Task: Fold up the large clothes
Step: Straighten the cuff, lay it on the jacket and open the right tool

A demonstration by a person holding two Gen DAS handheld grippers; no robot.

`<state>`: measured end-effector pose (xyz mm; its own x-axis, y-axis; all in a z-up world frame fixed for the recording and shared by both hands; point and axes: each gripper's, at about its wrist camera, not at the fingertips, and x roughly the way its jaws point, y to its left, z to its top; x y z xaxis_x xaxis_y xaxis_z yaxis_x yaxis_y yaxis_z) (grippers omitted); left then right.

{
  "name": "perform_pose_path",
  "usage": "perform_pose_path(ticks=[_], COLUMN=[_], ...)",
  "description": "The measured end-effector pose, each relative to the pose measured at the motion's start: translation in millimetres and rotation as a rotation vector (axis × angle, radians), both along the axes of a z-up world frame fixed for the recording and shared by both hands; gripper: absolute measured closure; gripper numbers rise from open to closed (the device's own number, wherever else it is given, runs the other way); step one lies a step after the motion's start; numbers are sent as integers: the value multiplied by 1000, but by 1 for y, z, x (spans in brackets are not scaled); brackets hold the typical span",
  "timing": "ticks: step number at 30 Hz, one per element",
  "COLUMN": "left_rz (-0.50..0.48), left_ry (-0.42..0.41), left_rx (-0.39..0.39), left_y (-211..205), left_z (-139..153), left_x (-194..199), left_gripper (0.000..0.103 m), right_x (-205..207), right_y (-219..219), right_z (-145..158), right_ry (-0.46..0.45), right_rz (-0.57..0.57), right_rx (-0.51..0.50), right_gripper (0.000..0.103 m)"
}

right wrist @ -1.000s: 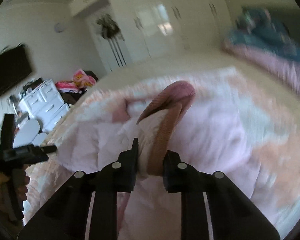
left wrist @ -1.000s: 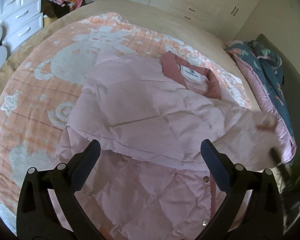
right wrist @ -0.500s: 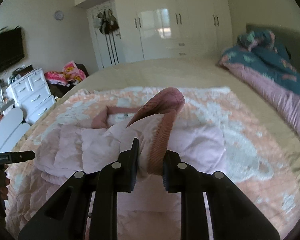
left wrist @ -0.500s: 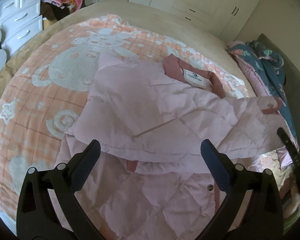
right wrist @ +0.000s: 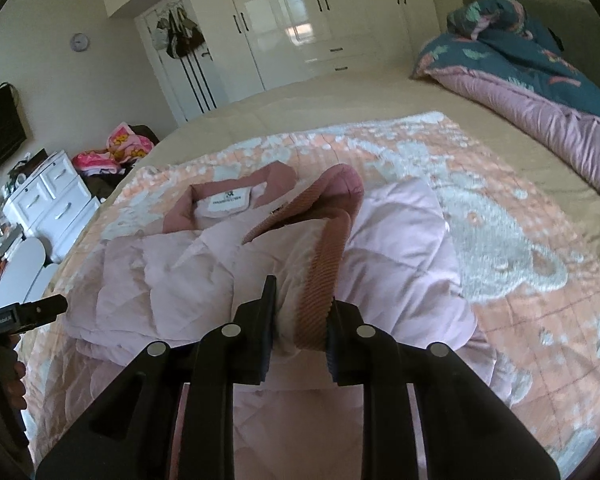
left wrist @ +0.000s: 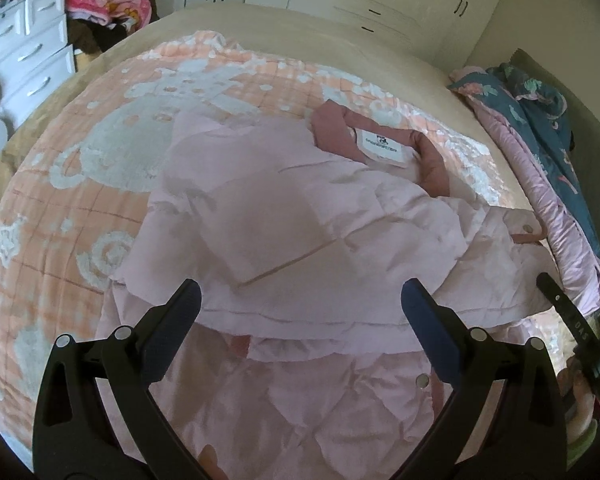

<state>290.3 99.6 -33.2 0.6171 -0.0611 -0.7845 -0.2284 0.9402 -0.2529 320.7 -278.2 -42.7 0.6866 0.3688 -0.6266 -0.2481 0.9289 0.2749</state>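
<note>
Pink jacket (right wrist: 400,240) cuff (right wrist: 320,280) pinched in right gripper (right wrist: 300,312), left gripper (left wrist: 300,312) spread above

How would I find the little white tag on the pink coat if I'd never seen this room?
Start at the big bed with the peach blanket that has white animal shapes. The pale pink quilted coat lies on the blanket, and at its far end is a darker rose collar. The white tag sits just inside that collar, the only white rectangle with tiny dark print.
</note>
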Motion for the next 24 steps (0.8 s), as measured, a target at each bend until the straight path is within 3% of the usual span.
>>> perform_pose_path(ticks=[10,12,16,24], left_rz=[-11,-12,-41,-42], left_ry=[5,3,26,106], left_rx=[4,3,24,75], left_y=[-2,-2,-3,6], left_z=[-1,-1,-3,-26], left_x=[5,5,13,29], left_gripper=[9,9,9,9], right_x=[-3,-7,-11,-14], right_y=[-10,-13,-14,7], right_z=[-3,1,14,34], right_ry=[69,56,16,-14], right_rz=[-46,-63,-73,9], right_rx=[33,41,32,13], right_gripper=[67,60,59,45])
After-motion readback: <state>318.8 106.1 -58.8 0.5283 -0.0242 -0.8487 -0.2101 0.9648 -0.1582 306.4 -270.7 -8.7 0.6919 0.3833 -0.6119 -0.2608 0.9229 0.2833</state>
